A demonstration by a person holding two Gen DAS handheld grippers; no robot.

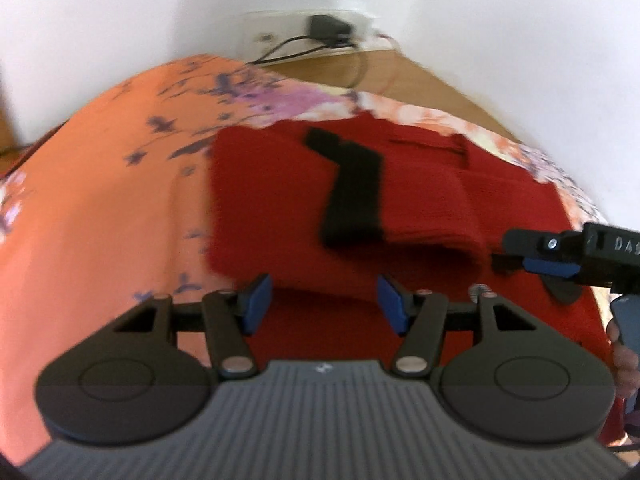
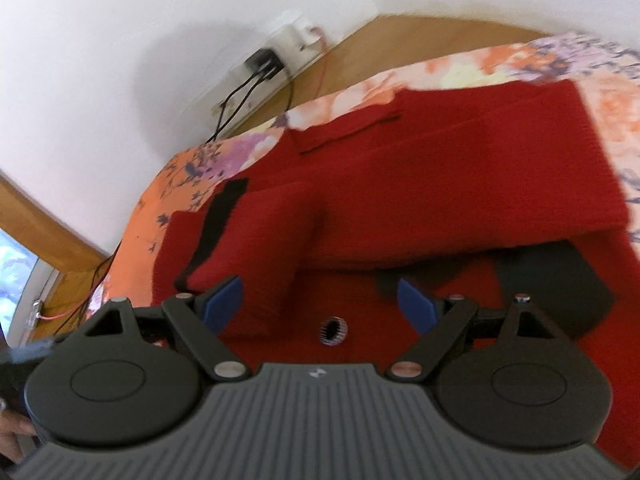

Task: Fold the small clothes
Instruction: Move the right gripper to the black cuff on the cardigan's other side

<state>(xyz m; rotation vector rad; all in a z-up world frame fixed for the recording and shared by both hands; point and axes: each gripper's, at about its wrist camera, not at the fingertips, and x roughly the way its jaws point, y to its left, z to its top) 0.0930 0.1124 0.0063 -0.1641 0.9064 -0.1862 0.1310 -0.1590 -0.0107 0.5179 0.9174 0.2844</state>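
We are working over an orange floral-print cloth (image 1: 92, 200) spread by a white wall, and on it lies the red knitted garment with black patches (image 1: 280, 200), one side already turned in over its middle. We judge the fold partly done, since our left gripper (image 1: 322, 300) and right gripper (image 2: 320, 304) both hover wide open, empty, just above its near edge.
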